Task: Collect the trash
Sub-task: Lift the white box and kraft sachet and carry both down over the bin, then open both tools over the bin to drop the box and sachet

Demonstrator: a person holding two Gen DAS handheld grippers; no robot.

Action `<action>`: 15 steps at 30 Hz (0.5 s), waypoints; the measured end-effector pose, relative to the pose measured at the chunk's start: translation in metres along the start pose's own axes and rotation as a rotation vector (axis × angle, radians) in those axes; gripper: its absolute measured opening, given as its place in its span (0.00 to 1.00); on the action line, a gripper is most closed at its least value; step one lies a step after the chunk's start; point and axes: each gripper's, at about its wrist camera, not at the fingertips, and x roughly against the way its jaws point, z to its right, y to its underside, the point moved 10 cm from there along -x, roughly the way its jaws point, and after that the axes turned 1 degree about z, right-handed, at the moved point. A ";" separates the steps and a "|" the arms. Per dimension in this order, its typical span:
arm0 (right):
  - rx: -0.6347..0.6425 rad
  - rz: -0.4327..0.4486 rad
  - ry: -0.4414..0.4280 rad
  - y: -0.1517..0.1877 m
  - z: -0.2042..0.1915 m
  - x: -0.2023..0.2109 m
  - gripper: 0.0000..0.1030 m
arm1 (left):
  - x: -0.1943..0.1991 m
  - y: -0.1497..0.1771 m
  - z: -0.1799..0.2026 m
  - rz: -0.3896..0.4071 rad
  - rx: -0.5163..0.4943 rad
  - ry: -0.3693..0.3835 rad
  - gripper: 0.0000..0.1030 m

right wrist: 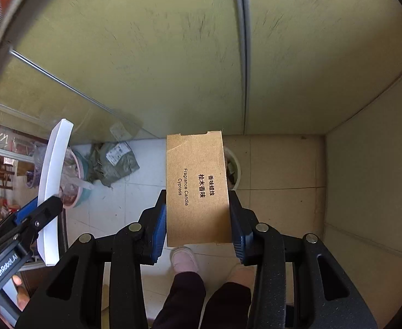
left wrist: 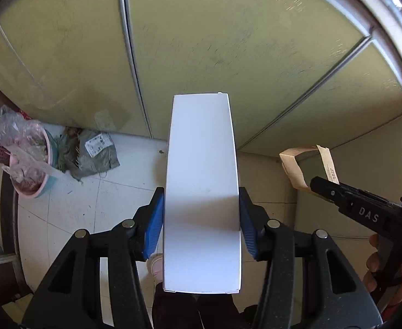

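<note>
Left claw (left wrist: 201, 219) pinches a flat white box (left wrist: 202, 192) between its blue pads (left wrist: 153, 230), the box standing along the fingers and pointing down over the tiled floor (left wrist: 113, 200). On the floor to the left, against the yellow-green wall panels (left wrist: 228, 54), sit a pink basin (left wrist: 32, 164) stuffed with clear plastic and a crumpled grey mail bag (left wrist: 91, 153). Right claw (right wrist: 198, 216) pinches a brown cardboard sleeve (right wrist: 197, 189) printed "Fragrance Candle Cypress". Beyond the sleeve, a white bin (right wrist: 235, 170) stands on the floor. A shoe (right wrist: 183, 259) shows below.
</note>
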 end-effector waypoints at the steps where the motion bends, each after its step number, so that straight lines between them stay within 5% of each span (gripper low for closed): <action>1: 0.003 -0.011 -0.005 -0.001 0.000 -0.014 0.36 | -0.012 0.002 -0.004 -0.006 0.012 -0.002 0.49; 9: 0.058 -0.072 -0.007 -0.010 -0.005 -0.103 0.37 | -0.082 0.002 -0.013 -0.042 0.051 0.021 0.49; 15: 0.078 -0.074 0.032 -0.009 0.001 -0.118 0.37 | -0.128 0.013 0.000 -0.137 0.099 0.090 0.49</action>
